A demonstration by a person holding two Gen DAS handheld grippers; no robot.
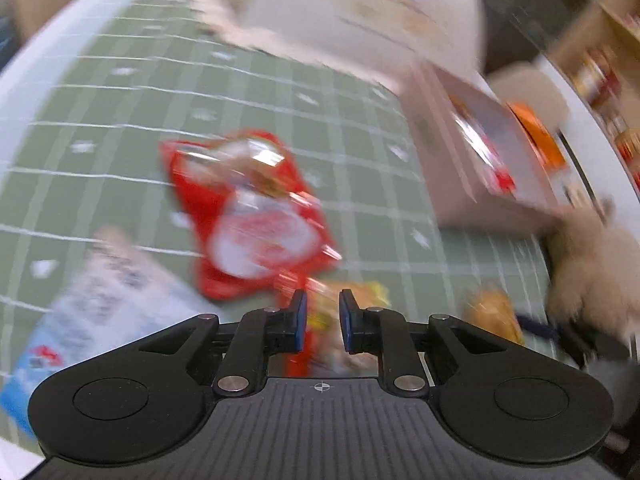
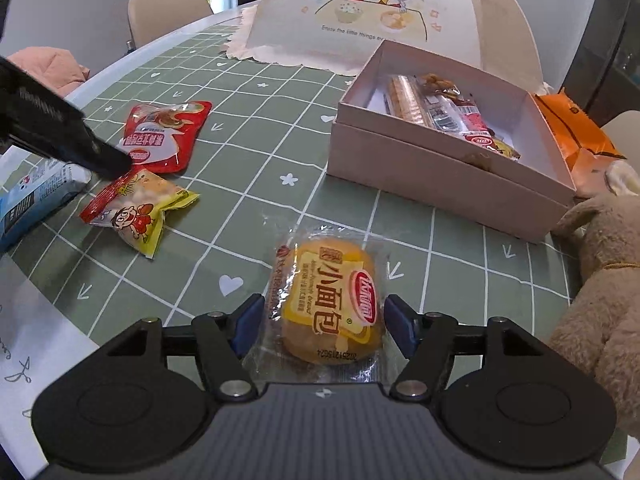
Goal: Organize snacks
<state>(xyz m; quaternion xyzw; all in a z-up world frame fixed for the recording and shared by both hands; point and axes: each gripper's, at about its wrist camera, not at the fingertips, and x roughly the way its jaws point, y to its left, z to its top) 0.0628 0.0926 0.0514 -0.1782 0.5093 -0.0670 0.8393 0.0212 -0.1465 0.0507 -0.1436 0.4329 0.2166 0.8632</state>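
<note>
Right wrist: bread packet point(image 2: 328, 304) — yellow label (clear wrapper) — between parted tongs point(image 2: 325, 326).

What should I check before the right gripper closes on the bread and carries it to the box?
1. Bread between right gripper fingers: ok.
2. Right gripper open: ok.
3. Fingers touching the wrapper: cannot tell.
4. Free room in box: ok, bare floor at its right end.
5. Path from bread to box free: ok.
6. Left gripper away from the path: ok, it hovers over the yellow pack.
</note>
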